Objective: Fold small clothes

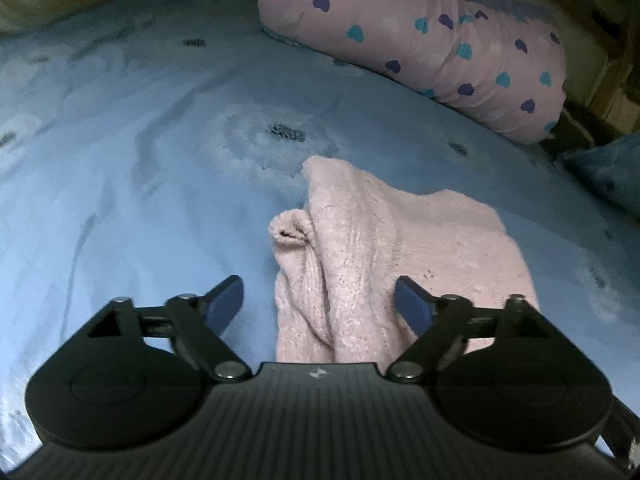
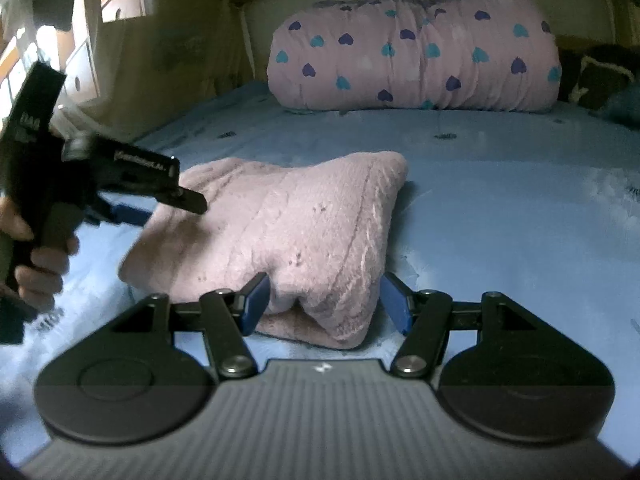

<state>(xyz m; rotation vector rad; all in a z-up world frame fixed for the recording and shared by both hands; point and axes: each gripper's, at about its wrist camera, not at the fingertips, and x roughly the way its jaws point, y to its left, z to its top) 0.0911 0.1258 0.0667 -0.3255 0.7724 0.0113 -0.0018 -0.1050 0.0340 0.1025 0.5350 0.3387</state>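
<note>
Knitwear in pale pink, a small folded sweater [image 2: 280, 240], lies on the blue bed sheet [image 1: 120, 180], with a heart-print pink pillow [image 2: 412, 52] well beyond it at twelve o'clock. From the left wrist view a rolled cuff [image 1: 290, 230] pokes out at the sweater's nine o'clock side. The left tool [image 1: 320, 304] hovers wide over the near edge of the garment, its blue pads [image 1: 226, 304] apart from the knit and gripping nothing. The right tool [image 2: 324, 300] stands about half open around a bunched near corner of the sweater; whether its pads [image 2: 256, 300] press the wool I cannot tell. A hand [image 2: 38, 264] at nine o'clock of the right view holds the left tool's black handle.
</note>
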